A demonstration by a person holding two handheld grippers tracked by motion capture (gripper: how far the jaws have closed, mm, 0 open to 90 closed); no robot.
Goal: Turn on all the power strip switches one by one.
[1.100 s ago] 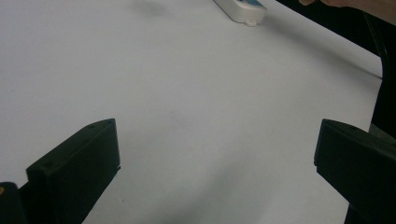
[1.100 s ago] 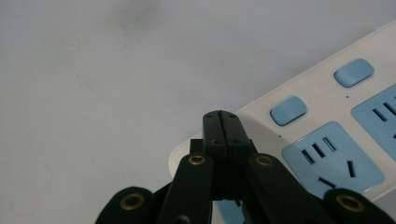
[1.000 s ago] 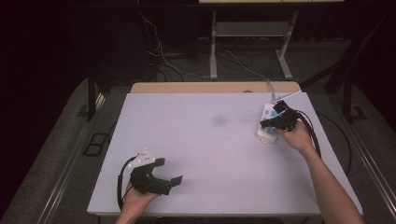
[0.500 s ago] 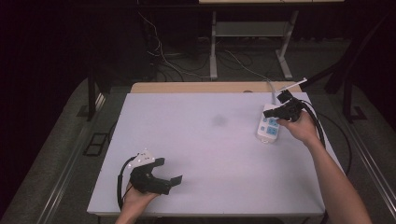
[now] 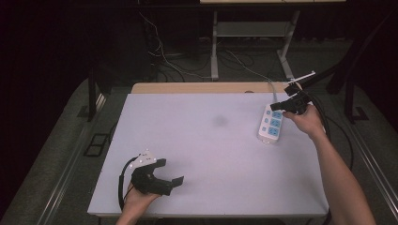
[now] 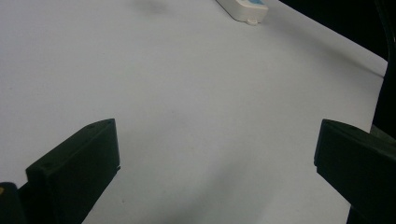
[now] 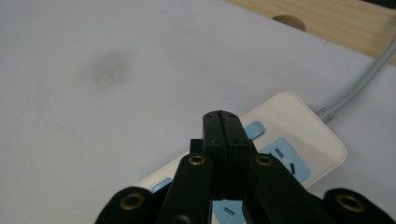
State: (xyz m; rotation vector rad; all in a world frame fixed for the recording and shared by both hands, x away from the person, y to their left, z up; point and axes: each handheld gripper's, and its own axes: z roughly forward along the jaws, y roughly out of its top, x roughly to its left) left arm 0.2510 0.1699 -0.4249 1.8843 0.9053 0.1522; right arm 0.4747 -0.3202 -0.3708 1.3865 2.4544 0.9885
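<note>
At the near edge of the white table point(image 5: 206, 154), the left gripper point(image 5: 174, 182) rests with jaws spread wide and empty. Across the surface, the right gripper point(image 5: 277, 107), its jaws pressed together on nothing, hovers above the far end of the white power strip point(image 5: 271, 125), which lies flat near the table's far right corner. Pressing a switch there would call for a straight, gentle descent, lest the strip skid.

Table point(image 5: 206, 140) lit evenly, surroundings v. dark, pics slightly soft.
</note>
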